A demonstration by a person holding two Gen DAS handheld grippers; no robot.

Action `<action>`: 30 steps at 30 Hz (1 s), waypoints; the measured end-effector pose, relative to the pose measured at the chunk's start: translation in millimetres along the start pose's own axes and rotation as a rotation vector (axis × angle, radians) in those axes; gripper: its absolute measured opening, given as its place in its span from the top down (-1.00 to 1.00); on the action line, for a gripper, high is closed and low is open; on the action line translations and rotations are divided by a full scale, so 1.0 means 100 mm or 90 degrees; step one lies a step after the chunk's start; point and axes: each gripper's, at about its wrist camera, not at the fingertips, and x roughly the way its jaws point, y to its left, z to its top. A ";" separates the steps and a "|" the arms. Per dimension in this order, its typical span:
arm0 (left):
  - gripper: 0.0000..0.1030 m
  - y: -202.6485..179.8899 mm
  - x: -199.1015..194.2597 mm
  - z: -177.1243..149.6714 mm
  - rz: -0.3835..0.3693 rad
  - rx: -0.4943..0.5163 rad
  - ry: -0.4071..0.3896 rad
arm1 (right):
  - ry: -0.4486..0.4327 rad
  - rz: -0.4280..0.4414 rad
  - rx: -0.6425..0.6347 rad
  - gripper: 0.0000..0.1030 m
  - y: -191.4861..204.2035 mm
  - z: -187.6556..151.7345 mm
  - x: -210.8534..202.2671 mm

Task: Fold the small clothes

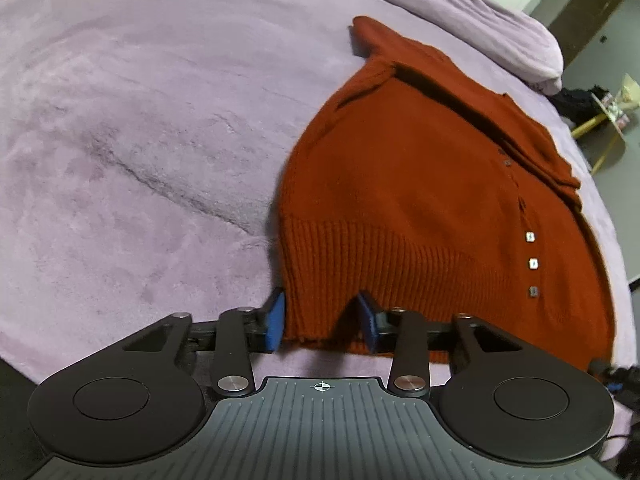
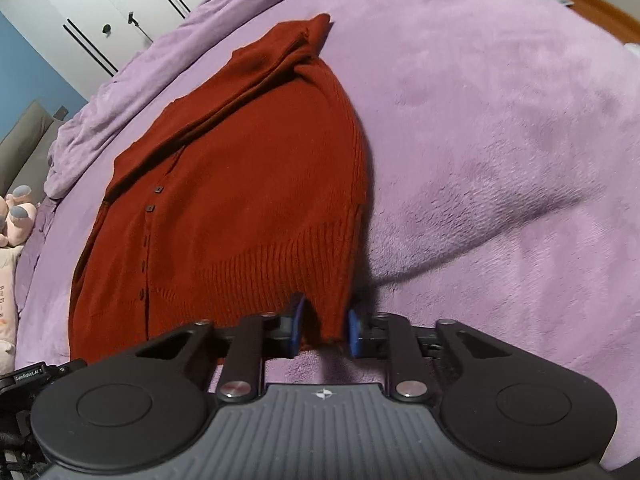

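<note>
We are pinching the rust cardigan's (image 1: 400, 200) ribbed hem corners on the purple bed (image 1: 140, 140), left gripper (image 1: 322, 322) and right gripper (image 2: 325, 330) fingers narrowed on the knit.

A rust-red knitted cardigan (image 1: 420, 200) with small square buttons and a ribbed hem lies flat on the lilac fleece bed (image 1: 140, 140), sleeves folded across its upper part.
</note>
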 end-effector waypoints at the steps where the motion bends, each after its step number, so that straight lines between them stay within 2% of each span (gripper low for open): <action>1: 0.42 0.02 0.02 0.02 -0.011 -0.005 0.009 | 0.002 0.005 0.002 0.79 0.00 0.00 0.00; 2: 0.52 0.03 0.04 0.03 -0.015 -0.009 0.014 | 0.006 0.014 0.005 0.90 -0.01 0.01 0.00; 4: 0.81 0.06 0.07 0.06 -0.036 -0.016 0.025 | 0.010 0.029 0.016 0.91 -0.02 0.04 -0.02; 6: 0.85 0.09 0.07 0.09 -0.056 -0.026 0.032 | 0.013 0.069 0.051 0.92 -0.09 0.08 -0.05; 9: 0.87 0.14 -0.05 0.17 -0.106 -0.044 0.021 | 0.005 0.158 0.140 0.92 -0.23 0.20 -0.15; 12: 0.87 0.12 -0.27 0.32 -0.168 -0.061 -0.017 | -0.017 0.218 0.188 0.92 -0.24 0.37 -0.22; 15: 0.87 0.02 -0.44 0.58 -0.217 -0.066 -0.061 | -0.039 0.246 0.208 0.92 -0.16 0.63 -0.19; 17: 0.87 -0.07 -0.45 0.75 -0.227 -0.060 -0.080 | -0.053 0.246 0.208 0.92 -0.10 0.80 -0.13; 22: 0.87 -0.29 -0.27 1.19 -0.202 -0.039 -0.112 | -0.098 0.195 0.153 0.92 0.14 1.19 0.08; 30: 0.87 -0.50 0.38 1.68 -0.097 -0.019 -0.102 | -0.112 0.079 0.088 0.92 0.33 1.66 0.70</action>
